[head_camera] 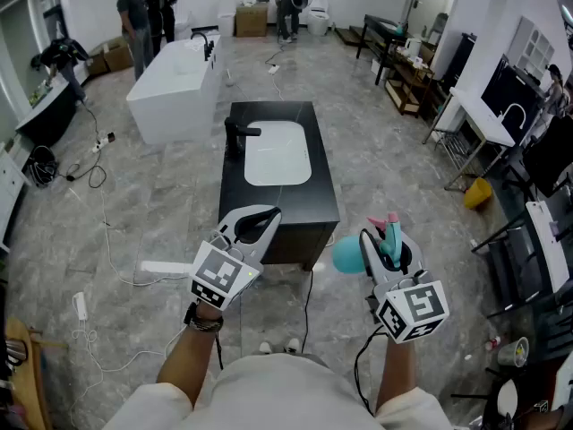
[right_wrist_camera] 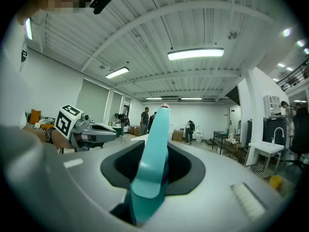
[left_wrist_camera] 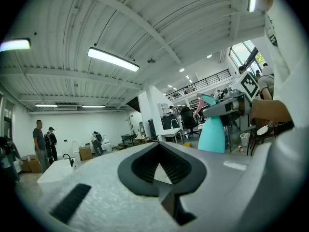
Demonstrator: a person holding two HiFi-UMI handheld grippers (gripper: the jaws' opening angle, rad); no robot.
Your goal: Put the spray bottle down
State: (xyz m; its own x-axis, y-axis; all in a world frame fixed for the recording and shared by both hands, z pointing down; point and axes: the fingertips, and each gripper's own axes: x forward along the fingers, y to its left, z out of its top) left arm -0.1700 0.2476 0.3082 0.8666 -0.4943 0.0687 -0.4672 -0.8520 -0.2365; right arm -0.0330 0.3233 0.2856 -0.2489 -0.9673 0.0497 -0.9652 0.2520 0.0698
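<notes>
In the head view my right gripper (head_camera: 383, 236) is shut on a teal spray bottle (head_camera: 347, 254) with a pink trigger. It holds the bottle by the head, with the body hanging to the left. In the right gripper view the teal bottle head (right_wrist_camera: 153, 153) fills the gap of the right gripper (right_wrist_camera: 155, 146). The left gripper view shows the bottle (left_wrist_camera: 212, 132) at the right. My left gripper (head_camera: 266, 213) is held level beside it, shut with nothing in it; its pads meet in its own view (left_wrist_camera: 159, 146). Both hang in the air in front of a black vanity (head_camera: 320, 202).
The vanity has a white sink (head_camera: 276, 153) and a black tap (head_camera: 237, 137). A white bathtub (head_camera: 175, 83) stands at the back left, with people (head_camera: 136, 16) behind it. Cables (head_camera: 98, 240) run over the floor at left. Racks and desks (head_camera: 501, 141) line the right side.
</notes>
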